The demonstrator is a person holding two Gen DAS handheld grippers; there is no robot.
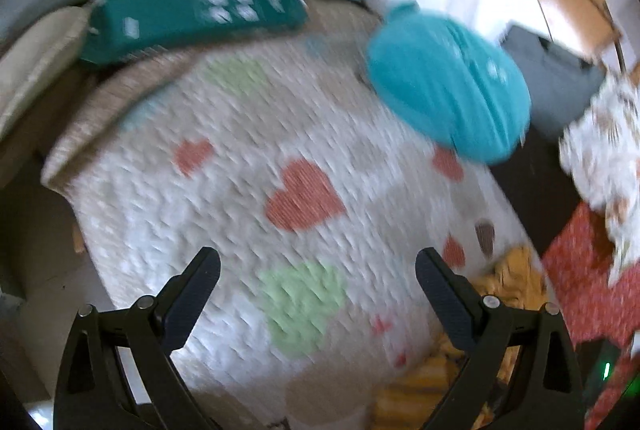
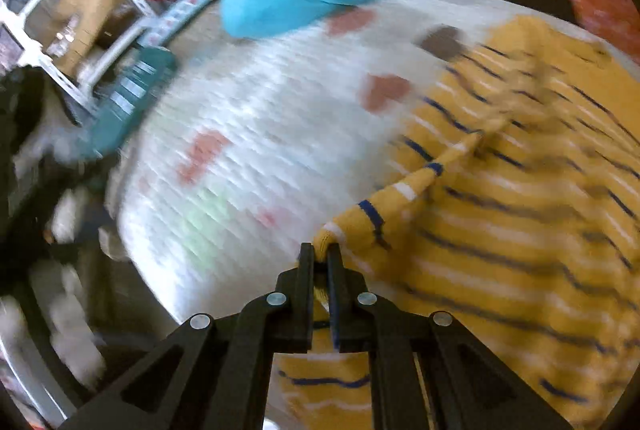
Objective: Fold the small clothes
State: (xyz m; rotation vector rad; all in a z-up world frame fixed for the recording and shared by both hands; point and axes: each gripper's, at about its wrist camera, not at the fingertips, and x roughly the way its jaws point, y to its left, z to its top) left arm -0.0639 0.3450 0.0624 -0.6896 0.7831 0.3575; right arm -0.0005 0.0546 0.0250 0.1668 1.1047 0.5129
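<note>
Right tongs (image 2: 321, 250) clamped on one yellow striped shirt (image 2: 520, 198); left tongs (image 1: 318, 266) apart over one heart blanket (image 1: 248, 166), one teal garment (image 1: 444, 90) ahead.

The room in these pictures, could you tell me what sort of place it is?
Probably a cluttered home room: a heart-patterned quilt as work surface, small clothes such as a striped yellow top, and metal shelving with boxes.

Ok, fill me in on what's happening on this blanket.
A person with a gripper in each hand is folding small clothes on a heart-patterned blanket. The right gripper is shut on an edge of the yellow striped garment, which lies bunched on the blanket. The left gripper is open and holds nothing, above bare blanket. A folded teal garment sits at the blanket's far edge. Both views are motion-blurred.
</note>
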